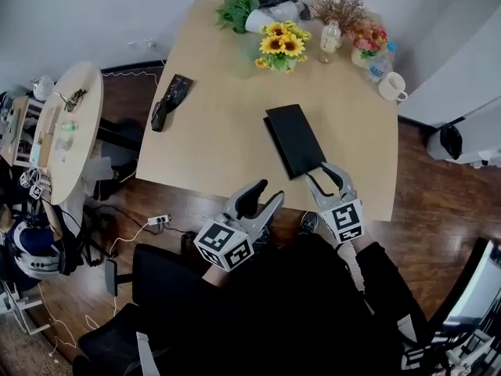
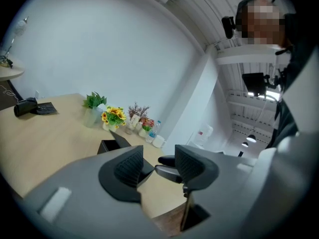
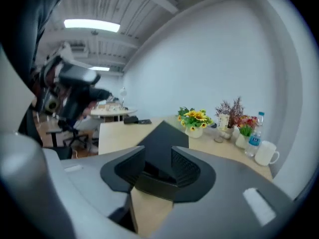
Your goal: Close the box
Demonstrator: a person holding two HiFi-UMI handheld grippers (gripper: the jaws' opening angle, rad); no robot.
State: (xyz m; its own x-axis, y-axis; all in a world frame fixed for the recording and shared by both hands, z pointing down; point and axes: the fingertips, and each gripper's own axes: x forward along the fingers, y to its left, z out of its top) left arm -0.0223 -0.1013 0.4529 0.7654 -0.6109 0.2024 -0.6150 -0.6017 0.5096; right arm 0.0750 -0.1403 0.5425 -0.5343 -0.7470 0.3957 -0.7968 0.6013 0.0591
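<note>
Grey right hand-held gripper [image 1: 324, 172]: lower centre-right, tilted slightly downward, jaws apart either side of the near end of the box [image 1: 294, 138], pads not pressing.
Left hand-held gripper [image 1: 264, 194]: lower centre, beyond the edge of the table [image 1: 211, 131], jaws apart, empty.
Box: black, low, rectangular; centre-right on the table; lid fully down or not, cannot tell.

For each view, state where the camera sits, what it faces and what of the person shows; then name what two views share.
Head view: on the person's head, facing steeply down at table and black box; shows left tool, right tool, dark clothing.
Left gripper view: on the left tool, facing across the table; shows its open jaws, the person.
Right gripper view: on the right tool, facing over the box; shows its open jaws.
Shared: sunflowers, in both gripper views.
</note>
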